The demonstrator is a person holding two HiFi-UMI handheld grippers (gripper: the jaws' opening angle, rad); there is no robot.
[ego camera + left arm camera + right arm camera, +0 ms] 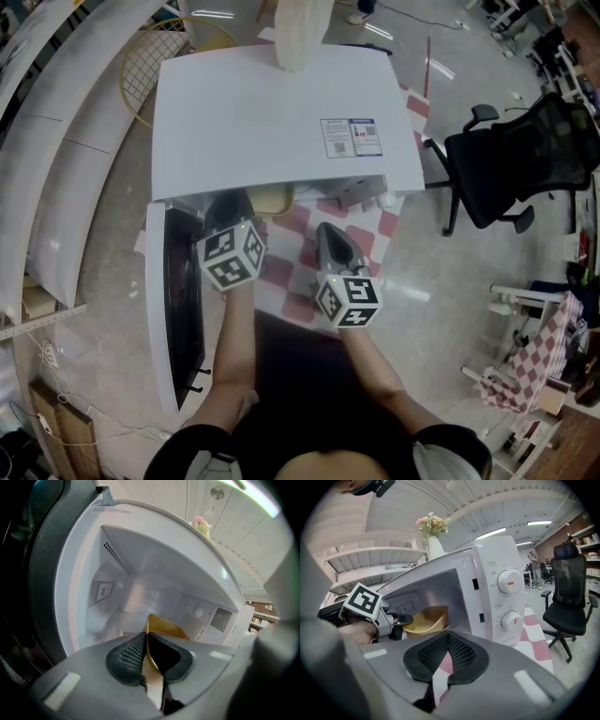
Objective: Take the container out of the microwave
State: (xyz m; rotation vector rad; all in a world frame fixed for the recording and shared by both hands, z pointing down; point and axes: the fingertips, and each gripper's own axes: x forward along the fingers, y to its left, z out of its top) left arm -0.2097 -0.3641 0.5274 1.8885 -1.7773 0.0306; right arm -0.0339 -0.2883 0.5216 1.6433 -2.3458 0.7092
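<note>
The white microwave (272,112) stands with its door (178,300) swung open to the left. A yellow container (166,626) sits at the mouth of the cavity. My left gripper (146,644) is shut on its near rim, one pad inside and one outside. The right gripper view shows the same grip from the side: the left gripper (404,619) pinches the container (426,619) just inside the opening. My right gripper (447,634) hangs in front of the microwave's control panel (506,597), shut with nothing between its pads. In the head view it (325,232) is apart from the container (272,197).
A red-and-white checked cloth (300,281) covers the table under the microwave. A vase of flowers (433,536) stands on top of the microwave. A black office chair (525,159) is on the floor to the right. White shelving (66,169) runs along the left.
</note>
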